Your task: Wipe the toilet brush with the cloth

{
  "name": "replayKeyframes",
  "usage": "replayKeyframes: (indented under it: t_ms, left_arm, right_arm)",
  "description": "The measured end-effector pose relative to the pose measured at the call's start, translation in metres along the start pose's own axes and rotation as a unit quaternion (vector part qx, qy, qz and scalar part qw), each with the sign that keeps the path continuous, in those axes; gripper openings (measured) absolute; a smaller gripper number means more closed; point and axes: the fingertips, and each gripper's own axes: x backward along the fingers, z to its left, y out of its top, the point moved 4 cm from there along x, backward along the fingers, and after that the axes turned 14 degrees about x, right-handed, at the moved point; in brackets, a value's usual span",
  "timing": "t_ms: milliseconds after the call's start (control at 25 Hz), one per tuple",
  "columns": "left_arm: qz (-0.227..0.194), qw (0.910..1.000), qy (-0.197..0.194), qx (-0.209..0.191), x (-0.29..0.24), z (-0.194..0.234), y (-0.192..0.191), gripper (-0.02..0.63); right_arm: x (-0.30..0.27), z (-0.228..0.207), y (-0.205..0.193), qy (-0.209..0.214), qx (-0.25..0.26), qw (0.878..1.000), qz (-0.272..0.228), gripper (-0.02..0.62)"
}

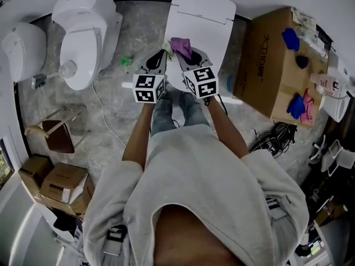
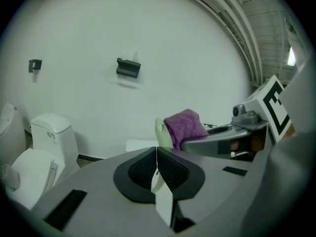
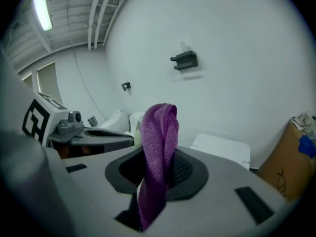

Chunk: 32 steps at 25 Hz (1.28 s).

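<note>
My left gripper [image 1: 160, 58] is shut on the toilet brush, clamping its thin white shaft [image 2: 157, 180] between the pads. The brush's pale green-white head [image 2: 160, 131] sticks out past the jaws, also visible in the head view as the brush head [image 1: 167, 48]. My right gripper [image 1: 190, 55] is shut on a purple cloth [image 1: 181, 45], which stands up folded out of its jaws as the cloth [image 3: 158, 132]. In the left gripper view the cloth [image 2: 185, 124] rests right against the brush head. Both grippers hover side by side over a white toilet [image 1: 206, 16] with its lid down.
A second white toilet [image 1: 83, 37] and another white fixture [image 1: 22, 50] stand to the left, with a green object [image 1: 127, 61] on the floor between. A cardboard box [image 1: 274, 65] with cloths on top is at the right. A brown stool [image 1: 57, 135], boxes and cables lie around.
</note>
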Motion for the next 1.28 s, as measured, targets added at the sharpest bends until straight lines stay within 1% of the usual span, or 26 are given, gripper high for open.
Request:
replayKeyframes:
  t_ms: [320, 600, 880, 1040, 1160, 1200, 1280]
  left_arm:
    - [0.000, 1.0000, -0.002, 0.003, -0.001, -0.002, -0.001, 0.020]
    - [0.000, 1.0000, 0.000, -0.001, -0.003, -0.003, -0.001, 0.020]
    - [0.002, 1.0000, 0.002, -0.002, -0.002, 0.000, -0.001, 0.020]
    - [0.002, 1.0000, 0.001, -0.005, -0.002, -0.002, 0.000, 0.020]
    - [0.002, 1.0000, -0.001, -0.006, -0.002, -0.004, 0.001, 0.020]
    - [0.003, 1.0000, -0.002, -0.007, -0.003, -0.004, 0.001, 0.020]
    - [0.003, 1.0000, -0.002, -0.007, -0.003, -0.005, 0.001, 0.020]
  right_arm:
    - [-0.011, 0.005, -0.041, 0.005, -0.028, 0.999, 0.043, 0.103]
    - [-0.027, 0.010, -0.076, 0.024, -0.031, 0.995, 0.093, 0.103]
    - [-0.048, 0.016, -0.117, 0.053, -0.044, 0.985, 0.155, 0.103]
    - [-0.054, 0.020, -0.150, 0.073, -0.050, 0.975, 0.205, 0.103]
    - [-0.044, 0.022, -0.172, 0.081, -0.044, 0.966, 0.241, 0.103]
    - [-0.040, 0.021, -0.177, 0.080, -0.044, 0.965, 0.246, 0.103]
    - [-0.033, 0.019, -0.183, 0.075, -0.054, 0.967, 0.239, 0.103]
